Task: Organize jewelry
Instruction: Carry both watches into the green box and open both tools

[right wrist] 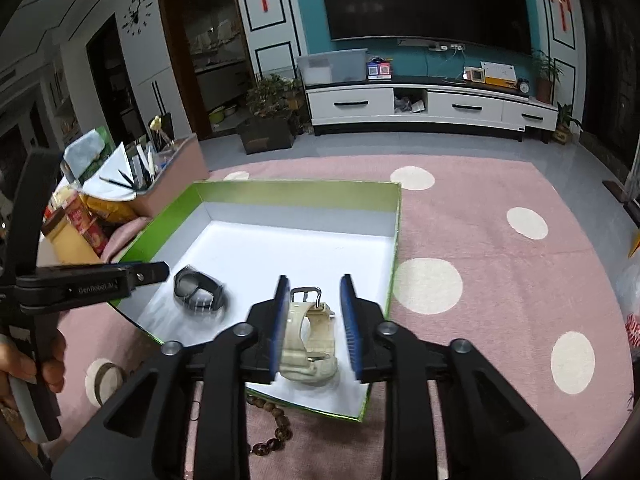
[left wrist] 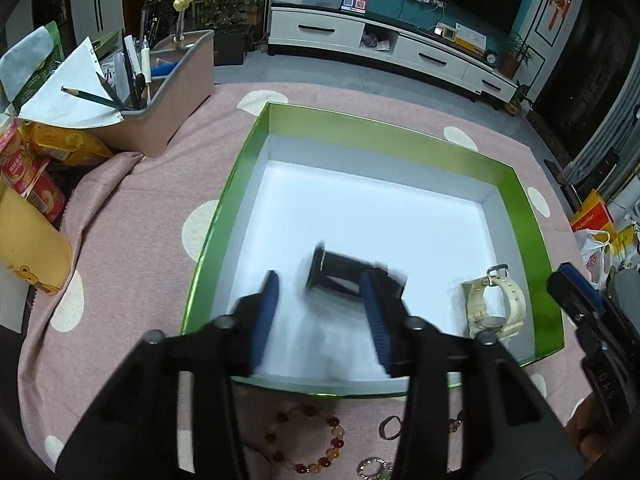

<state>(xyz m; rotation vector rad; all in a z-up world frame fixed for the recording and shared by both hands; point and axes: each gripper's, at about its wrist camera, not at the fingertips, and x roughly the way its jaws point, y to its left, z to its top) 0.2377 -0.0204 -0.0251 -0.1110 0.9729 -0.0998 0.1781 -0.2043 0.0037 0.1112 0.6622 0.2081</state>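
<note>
A green box (left wrist: 520,200) with a white floor lies on the pink tablecloth; it also shows in the right wrist view (right wrist: 394,240). A black watch (left wrist: 348,276) lies blurred on the box floor, just beyond my open left gripper (left wrist: 320,300); the right wrist view shows the black watch (right wrist: 200,288) too. A cream watch (left wrist: 494,306) stands in the box's near right corner. My right gripper (right wrist: 316,312) is open with the cream watch (right wrist: 310,336) between its fingers. A bead bracelet (left wrist: 308,444) and a ring (left wrist: 390,428) lie on the cloth in front of the box.
A pink desk organizer (left wrist: 176,92) with pens and pencils stands at the far left, with snack packets (left wrist: 60,146) and a yellow case (left wrist: 28,240) beside it. A dark bead string (right wrist: 276,428) lies near the box's front edge. The tablecloth has cream dots (right wrist: 428,286).
</note>
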